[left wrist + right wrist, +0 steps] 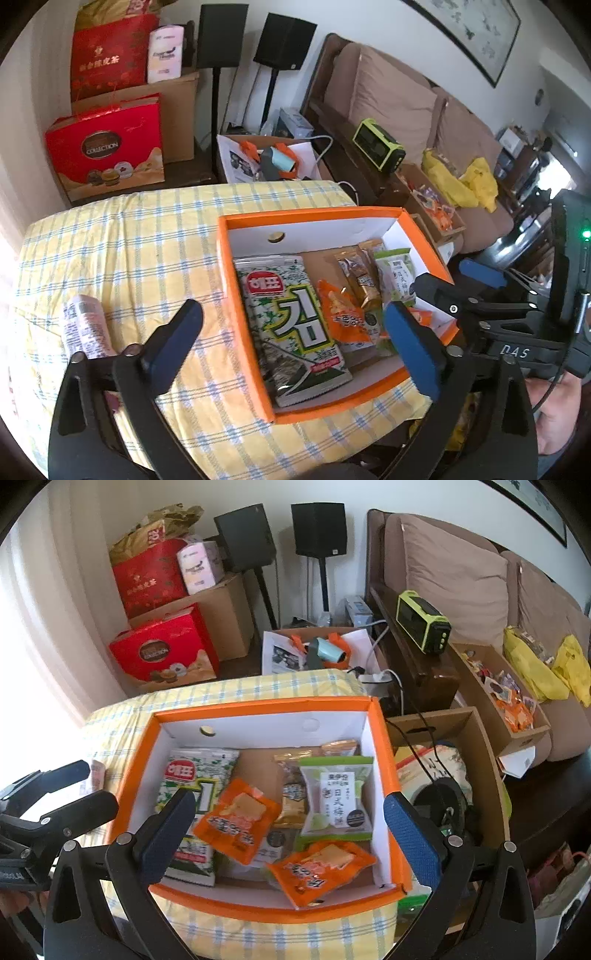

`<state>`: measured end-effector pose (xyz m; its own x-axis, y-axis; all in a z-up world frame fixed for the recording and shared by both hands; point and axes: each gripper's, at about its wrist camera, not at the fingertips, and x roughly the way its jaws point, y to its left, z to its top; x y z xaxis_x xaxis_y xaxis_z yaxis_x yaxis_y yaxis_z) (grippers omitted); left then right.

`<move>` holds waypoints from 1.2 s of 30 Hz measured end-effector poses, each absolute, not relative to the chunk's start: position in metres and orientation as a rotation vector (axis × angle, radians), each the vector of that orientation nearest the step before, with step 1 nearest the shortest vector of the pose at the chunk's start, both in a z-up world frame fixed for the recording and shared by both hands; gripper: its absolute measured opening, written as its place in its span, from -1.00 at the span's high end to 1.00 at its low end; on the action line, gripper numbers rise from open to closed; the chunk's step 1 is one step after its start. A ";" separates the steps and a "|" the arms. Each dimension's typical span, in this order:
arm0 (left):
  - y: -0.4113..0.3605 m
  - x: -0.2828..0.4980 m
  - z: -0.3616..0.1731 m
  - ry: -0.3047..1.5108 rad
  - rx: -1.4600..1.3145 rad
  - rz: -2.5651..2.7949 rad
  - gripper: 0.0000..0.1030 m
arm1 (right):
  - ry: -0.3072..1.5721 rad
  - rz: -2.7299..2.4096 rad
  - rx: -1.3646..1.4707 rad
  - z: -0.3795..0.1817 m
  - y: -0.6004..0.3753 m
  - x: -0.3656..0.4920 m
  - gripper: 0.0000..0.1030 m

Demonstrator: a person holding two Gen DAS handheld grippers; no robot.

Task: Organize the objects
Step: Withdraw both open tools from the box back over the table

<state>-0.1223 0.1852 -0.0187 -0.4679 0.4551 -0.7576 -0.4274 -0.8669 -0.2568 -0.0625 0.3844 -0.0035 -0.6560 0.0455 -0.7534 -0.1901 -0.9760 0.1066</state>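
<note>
Both claws spread, empty, above the orange box (380, 746). Remaining pink packet (86, 326) lies at the counter's left edge, long axis running away, nearest the left claw (295, 332); right claw (290, 825) farther.

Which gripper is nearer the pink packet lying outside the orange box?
Left. The left gripper hangs open with the pink packet just beside its left finger. The right gripper hangs open over the orange box, the packet beyond the box's far side.
</note>
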 end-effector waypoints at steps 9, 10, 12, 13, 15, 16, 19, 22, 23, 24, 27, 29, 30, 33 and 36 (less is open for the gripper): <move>0.160 -0.119 -0.017 -0.015 -1.230 2.386 -1.00 | 0.205 2.756 -1.237 0.005 0.359 -0.061 -1.00; 0.156 -0.119 -0.017 -0.017 -1.232 2.391 -1.00 | 0.194 2.759 -1.239 0.006 0.356 -0.061 -1.00; 0.146 -0.118 -0.016 -0.025 -1.235 2.400 -1.00 | 0.164 2.769 -1.241 0.008 0.348 -0.060 -0.99; 0.141 -0.118 -0.016 -0.032 -1.238 2.403 -1.00 | 0.150 2.776 -1.241 0.010 0.343 -0.060 -1.00; 0.128 -0.119 -0.016 -0.045 -1.245 2.412 -1.00 | 0.136 2.796 -1.245 0.013 0.333 -0.061 -1.00; 0.122 -0.120 -0.016 -0.051 -1.247 2.418 -1.00 | 0.132 2.802 -1.247 0.013 0.330 -0.061 -1.00; 0.100 -0.121 -0.014 -0.069 -1.259 2.408 -1.00 | 0.113 2.824 -1.256 0.016 0.317 -0.064 -1.00; 0.076 -0.122 -0.012 -0.069 -1.273 2.432 -1.00 | 0.098 2.848 -1.263 0.019 0.304 -0.066 -1.00; 0.066 -0.122 -0.011 -0.080 -1.274 2.443 -1.00 | 0.098 2.858 -1.262 0.020 0.300 -0.067 -1.00; 0.057 -0.122 -0.011 -0.092 -1.277 2.452 -1.00 | 0.099 2.873 -1.263 0.022 0.294 -0.067 -0.99; 0.032 -0.124 -0.012 -0.125 -1.290 2.485 -1.00 | 0.093 2.904 -1.269 0.024 0.279 -0.069 -1.00; 0.015 -0.126 -0.016 -0.166 -1.308 2.492 -1.00 | 0.091 2.933 -1.279 0.025 0.266 -0.070 -1.00; 0.007 -0.126 -0.019 -0.188 -1.317 2.492 -1.00 | 0.093 2.946 -1.285 0.025 0.261 -0.070 -1.00; -0.011 -0.127 -0.027 -0.210 -1.343 2.507 -1.00 | 0.086 2.989 -1.305 0.024 0.241 -0.073 -1.00; -0.024 -0.126 -0.037 -0.230 -1.364 2.510 -1.00 | 0.093 3.020 -1.329 0.022 0.227 -0.076 -0.99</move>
<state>-0.1261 -0.0240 -0.0366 -0.5177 0.3129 -0.7963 -0.1632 -0.9497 -0.2671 -0.0758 0.2266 0.0222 -0.6654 -0.1678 -0.7274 0.1227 -0.9857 0.1151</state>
